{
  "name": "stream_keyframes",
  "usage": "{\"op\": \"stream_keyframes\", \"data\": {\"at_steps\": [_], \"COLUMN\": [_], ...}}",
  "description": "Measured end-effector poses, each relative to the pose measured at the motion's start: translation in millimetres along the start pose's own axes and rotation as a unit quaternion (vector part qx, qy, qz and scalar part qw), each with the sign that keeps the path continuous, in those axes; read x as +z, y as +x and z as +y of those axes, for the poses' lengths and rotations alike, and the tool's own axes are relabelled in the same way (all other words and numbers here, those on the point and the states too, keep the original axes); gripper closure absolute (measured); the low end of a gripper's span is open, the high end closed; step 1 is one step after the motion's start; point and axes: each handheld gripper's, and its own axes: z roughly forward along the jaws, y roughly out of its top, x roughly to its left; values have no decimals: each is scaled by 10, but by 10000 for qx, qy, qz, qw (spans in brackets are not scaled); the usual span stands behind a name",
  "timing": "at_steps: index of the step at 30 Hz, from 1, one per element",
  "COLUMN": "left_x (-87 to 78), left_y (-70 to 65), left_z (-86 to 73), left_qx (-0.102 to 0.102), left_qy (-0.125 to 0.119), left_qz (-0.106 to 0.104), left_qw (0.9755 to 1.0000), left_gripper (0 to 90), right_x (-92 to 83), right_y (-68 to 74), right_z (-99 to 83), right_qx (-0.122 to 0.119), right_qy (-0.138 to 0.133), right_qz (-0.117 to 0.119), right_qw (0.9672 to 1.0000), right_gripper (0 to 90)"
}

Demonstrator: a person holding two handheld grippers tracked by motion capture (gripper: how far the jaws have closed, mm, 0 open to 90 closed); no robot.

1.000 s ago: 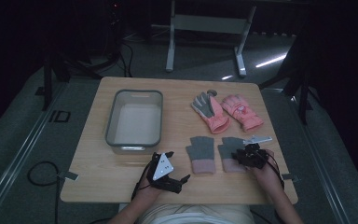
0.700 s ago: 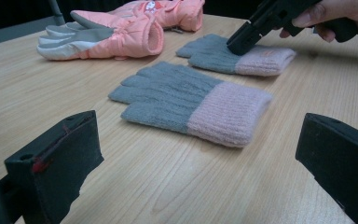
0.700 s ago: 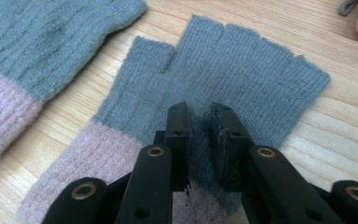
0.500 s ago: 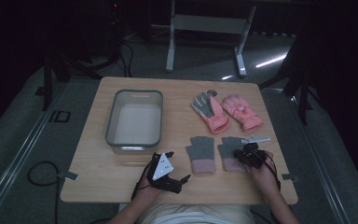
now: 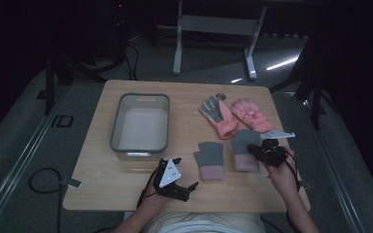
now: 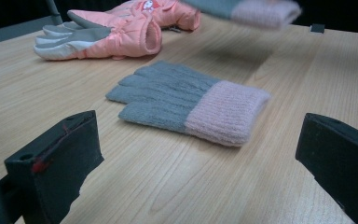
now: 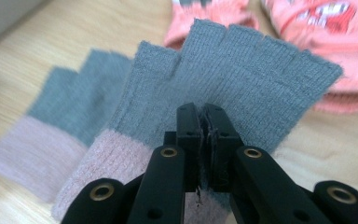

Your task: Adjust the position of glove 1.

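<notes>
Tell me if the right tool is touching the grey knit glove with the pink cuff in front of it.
Touching. In the right gripper view, the right tool has its jaws pinched shut on the grey knit glove, with the fabric clamped between them.

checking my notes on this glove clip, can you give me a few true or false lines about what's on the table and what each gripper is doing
1. The right gripper is shut on a grey knit glove. True.
2. The left gripper holds the other grey glove. False: its fingers stand open and that glove lies flat on the table ahead of them.
3. Two pink padded gloves lie on the table beyond the grey ones. True.
4. A glove already lies in the grey bin. False: the bin holds nothing.
5. The grey gloves have pink cuffs. True.
</notes>
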Motion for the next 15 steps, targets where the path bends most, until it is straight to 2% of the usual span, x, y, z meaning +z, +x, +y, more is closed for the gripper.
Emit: {"op": "stream_keyframes", "data": {"at_steps": [3,6,11,15], "left_x": [-9,-11,-8,-10], "left_y": [15,21,14,16], "left_z": [-3,-4,-3,-4], "left_qx": [-28,-64,-41,-46], "left_qy": [-30,-41,-30,-36], "left_qz": [-45,-33,-25,-25], "left_qw": [10000,10000,10000,10000], "left_gripper": [0,0,0,0], "right_x": [-81,-138,-144,-108], "right_y": [52,91,240,367], "right_z": [111,196,319,401], "right_qx": [-73,-33,-180,-312], "right_qy": [-154,-283,-356,-368], "right_qz": [29,141,201,336], "right_qw": [9999,9995,9990,9983], "right_gripper": [856,857,857,856]}}
